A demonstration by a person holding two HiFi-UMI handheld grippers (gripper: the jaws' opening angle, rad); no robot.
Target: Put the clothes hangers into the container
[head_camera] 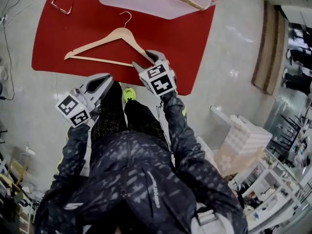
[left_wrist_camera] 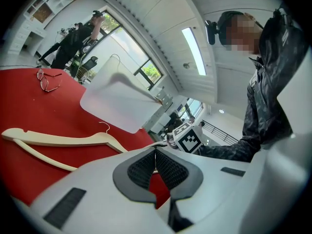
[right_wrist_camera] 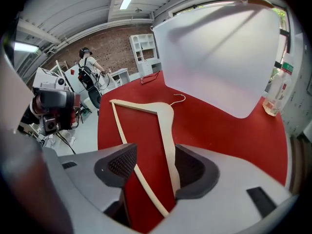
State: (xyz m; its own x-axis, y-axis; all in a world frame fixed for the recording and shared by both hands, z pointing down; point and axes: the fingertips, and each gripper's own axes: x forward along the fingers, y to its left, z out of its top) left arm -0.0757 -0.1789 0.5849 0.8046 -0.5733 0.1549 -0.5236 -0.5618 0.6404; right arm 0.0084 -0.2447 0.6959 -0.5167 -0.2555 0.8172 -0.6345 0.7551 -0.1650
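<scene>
while the right tool (head_camera: 145, 58) stands spread around the right end of the wooden hanger (head_camera: 109, 45), with neither pad clearly pressing on it, the grab looks unsettled. in the right gripper view the shoulder arm lies just against one pad and the thin lower bar runs slantwise near the other. if the jaws close there, they may catch only the thin bar, or pinch the tip where arm and bar meet. i judge that a hold so far from the middle would let the long free end droop and swing once lifted. the wire hook could then snag the rim of the translucent container (head_camera: 146, 4), or the hanger could twist out and drop back.

the left tool (head_camera: 100, 82) is pressed together with nothing in it, held off the mat's near edge, so it steadies nothing.

the hanger is pale, smooth wood with a thin metal hook. it lies flat on the red mat (head_camera: 53, 43), across the middle toward the near edge, hook pointing at the container on the far edge. a wooden piece, likely another hanger, shows inside the container. a pair of glasses (head_camera: 62, 4) lies at the far left corner, well apart.
</scene>
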